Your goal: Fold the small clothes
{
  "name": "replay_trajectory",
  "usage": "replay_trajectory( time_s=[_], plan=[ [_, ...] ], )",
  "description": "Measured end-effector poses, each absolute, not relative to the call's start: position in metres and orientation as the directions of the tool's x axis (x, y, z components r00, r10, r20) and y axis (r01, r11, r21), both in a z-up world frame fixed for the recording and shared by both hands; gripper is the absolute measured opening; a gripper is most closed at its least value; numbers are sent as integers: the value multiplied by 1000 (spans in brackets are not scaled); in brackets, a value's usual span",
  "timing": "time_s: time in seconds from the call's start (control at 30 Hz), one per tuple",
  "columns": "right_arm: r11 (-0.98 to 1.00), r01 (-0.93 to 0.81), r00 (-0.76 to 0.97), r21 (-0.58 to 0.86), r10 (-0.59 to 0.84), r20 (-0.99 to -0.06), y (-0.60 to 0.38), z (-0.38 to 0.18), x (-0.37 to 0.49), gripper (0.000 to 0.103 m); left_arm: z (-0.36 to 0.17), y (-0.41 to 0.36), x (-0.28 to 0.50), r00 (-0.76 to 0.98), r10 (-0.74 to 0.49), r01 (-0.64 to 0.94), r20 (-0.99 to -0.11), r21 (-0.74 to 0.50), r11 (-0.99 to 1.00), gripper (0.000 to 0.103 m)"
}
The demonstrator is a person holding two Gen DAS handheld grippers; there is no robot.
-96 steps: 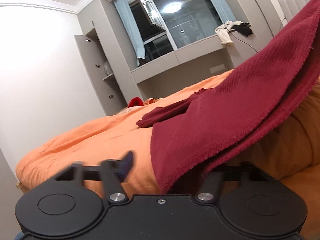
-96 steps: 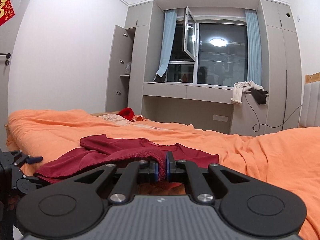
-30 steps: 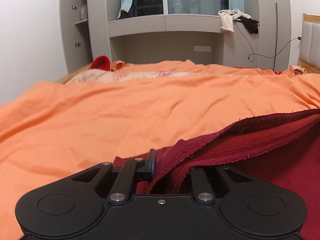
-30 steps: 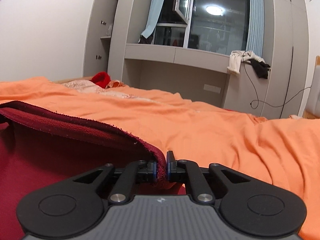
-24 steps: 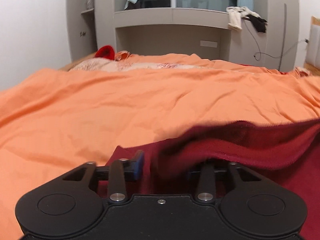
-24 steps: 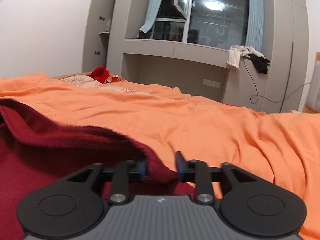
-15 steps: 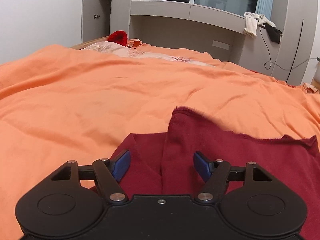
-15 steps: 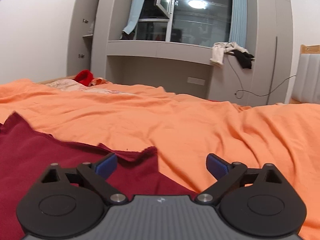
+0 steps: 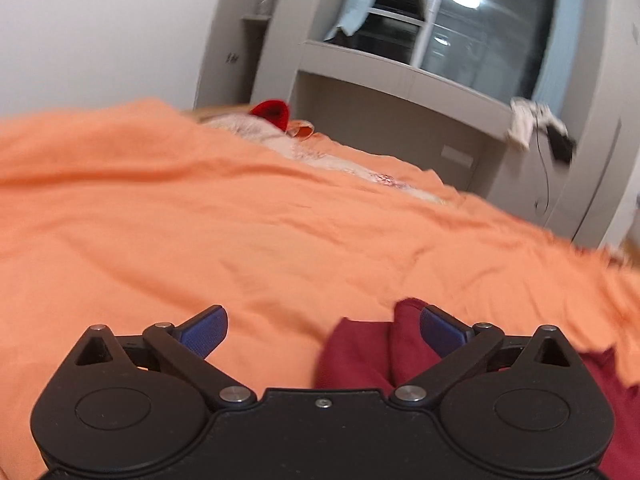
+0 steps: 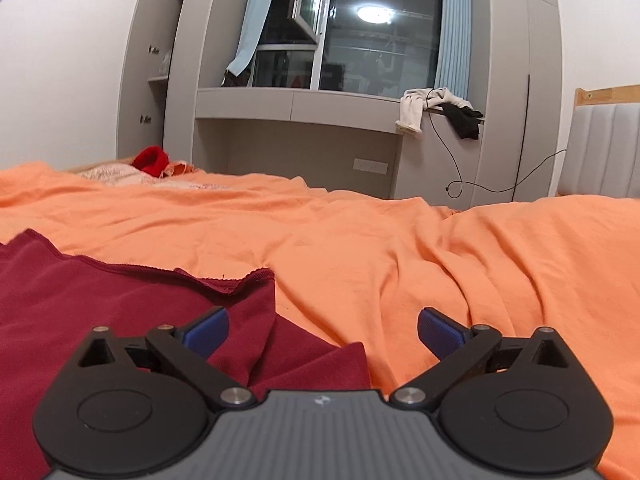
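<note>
Orange bed cover [image 10: 400,248] carries the dark red garment [image 10: 100,304] laid flat for folding; left gripper [image 9: 322,326] and right gripper [image 10: 323,326], jaws just opened wide, grip nothing.

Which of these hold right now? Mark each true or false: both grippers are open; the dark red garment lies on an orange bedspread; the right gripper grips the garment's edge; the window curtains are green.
1. Both grippers are open. True: the left gripper and right gripper stand wide, having just been opening, gripping nothing.
2. The dark red garment lies on an orange bedspread. True.
3. The right gripper grips the garment's edge. False: its pads press on nothing.
4. The window curtains are green. False: light blue.
</note>
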State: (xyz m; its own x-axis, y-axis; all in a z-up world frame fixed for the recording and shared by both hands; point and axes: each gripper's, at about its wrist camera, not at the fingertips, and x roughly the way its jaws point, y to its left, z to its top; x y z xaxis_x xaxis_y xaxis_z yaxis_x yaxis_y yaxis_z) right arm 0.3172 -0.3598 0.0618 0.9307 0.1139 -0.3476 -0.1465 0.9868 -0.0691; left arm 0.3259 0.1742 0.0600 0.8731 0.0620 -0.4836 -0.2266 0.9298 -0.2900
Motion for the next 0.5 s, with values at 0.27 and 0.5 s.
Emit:
replay_trajectory(
  time_s=[0.27,0.5],
  plan=[
    [985,-165,930,-52,138,-342,-361,63,289,103,25,219,326,843,-294,-34,-451,-589,807,102],
    [985,-161,939,-57,135,-316,-361,68,265,103,26,197,305,773,-484,151,-410,-623,768,102]
  ],
)
